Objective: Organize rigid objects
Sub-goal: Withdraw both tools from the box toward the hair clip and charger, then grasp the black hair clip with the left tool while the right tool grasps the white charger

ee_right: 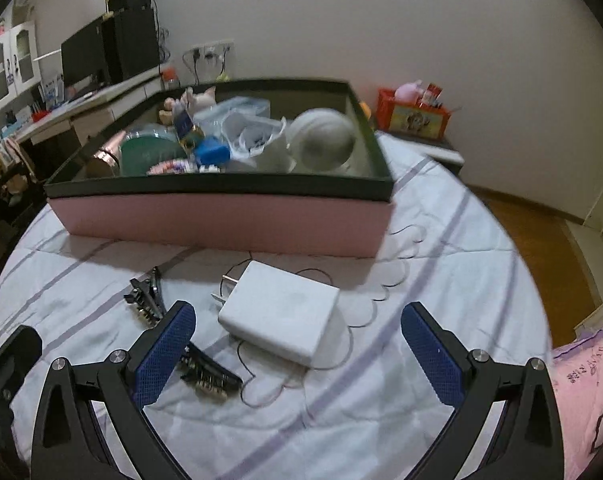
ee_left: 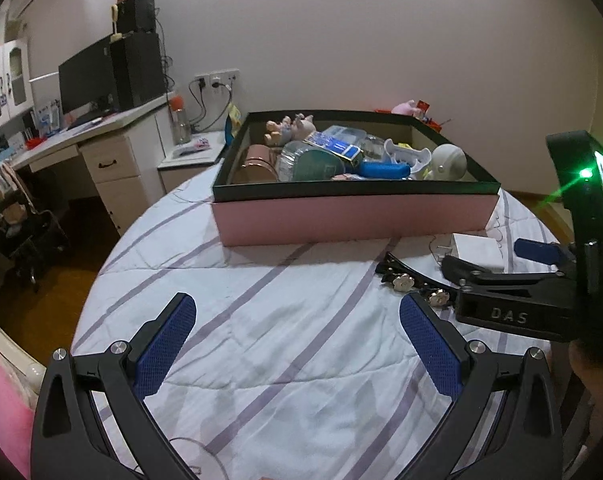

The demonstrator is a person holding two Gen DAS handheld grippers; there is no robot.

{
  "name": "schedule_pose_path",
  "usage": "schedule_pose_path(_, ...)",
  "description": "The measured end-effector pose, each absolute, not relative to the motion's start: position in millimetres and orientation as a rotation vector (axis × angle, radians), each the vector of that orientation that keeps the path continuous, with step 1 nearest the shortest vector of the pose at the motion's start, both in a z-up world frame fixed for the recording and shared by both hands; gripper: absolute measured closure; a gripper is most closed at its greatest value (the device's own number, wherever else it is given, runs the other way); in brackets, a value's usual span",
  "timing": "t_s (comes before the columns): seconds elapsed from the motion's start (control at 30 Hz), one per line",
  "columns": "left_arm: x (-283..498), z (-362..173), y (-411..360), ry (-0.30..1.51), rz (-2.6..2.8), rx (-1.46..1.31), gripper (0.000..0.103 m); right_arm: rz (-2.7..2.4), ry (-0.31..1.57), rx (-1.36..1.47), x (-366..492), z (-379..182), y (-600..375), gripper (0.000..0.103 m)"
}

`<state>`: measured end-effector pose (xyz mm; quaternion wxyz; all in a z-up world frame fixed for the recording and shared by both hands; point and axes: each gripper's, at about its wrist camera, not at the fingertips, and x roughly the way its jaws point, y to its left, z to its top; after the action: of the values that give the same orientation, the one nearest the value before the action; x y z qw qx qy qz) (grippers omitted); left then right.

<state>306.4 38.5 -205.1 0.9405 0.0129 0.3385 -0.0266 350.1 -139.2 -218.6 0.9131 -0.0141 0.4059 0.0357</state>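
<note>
Left gripper (ee_left: 297, 330): jaws spread wide and released, with nothing between the blue pads; it hangs over a bare striped part of the bed's quilt, on the near side of the box.

Right gripper (ee_right: 297, 336): jaws also spread wide and released, grasping nothing; the white charger lies on the quilt between and just beyond the two pads, not touched by either. In the left wrist view this gripper shows from the side at the right edge, above the quilt and close to the charger.

White charger (ee_right: 279, 314): a flat white block with two metal prongs pointing left, lying flat on the quilt near the front wall of the box, apart from it.

Hair clip (ee_right: 205, 372): a long dark clip with small metal flowers, lying on the quilt just left of the charger; the right gripper's left finger crosses in front of it.

Box (ee_right: 221, 224): pink walls and a dark rim, standing on the quilt toward the far edge of the bed, packed with a white ball-shaped thing (ee_right: 323, 138), a blue block, a green lid, clear plastic ware and small pig figures.

Quilt (ee_left: 261, 344): white with lilac stripes, covering the bed.

Beyond the bed: a desk with a dark monitor on the left, and a red crate behind the box's right corner.
</note>
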Motion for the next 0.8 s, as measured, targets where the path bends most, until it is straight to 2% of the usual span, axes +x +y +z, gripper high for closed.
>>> schedule_pose_path(0.07, 311.3, -205.9, 32.9, 0.698, -0.070, 0.027, 0.000, 0.093, 0.847, -0.002, 352.3, -221.2, -141.4, 0.013)
schedule_pose_path(0.1, 313.3, -205.8, 30.8, 0.700, -0.076, 0.028, 0.000, 0.098, 0.850, 0.005, 352.3, -221.5, -142.5, 0.032)
schedule_pose_path(0.13, 315.5, -205.9, 27.6, 0.703, -0.080, 0.030, 0.000, 0.116, 0.853, 0.015, 351.6, -221.7, -143.4, 0.039)
schedule_pose_path(0.37, 323.7, -206.6, 3.9, 0.737, -0.124, 0.046, 0.000, 0.087, 0.823, 0.028, 336.1, -215.6, -162.2, 0.039)
schedule_pose_path(0.8, 368.7, -241.3, -56.1, 0.931, -0.091, -0.039, 0.000, 0.019, 0.826, 0.141, 306.1, -219.4, -232.8, 0.039)
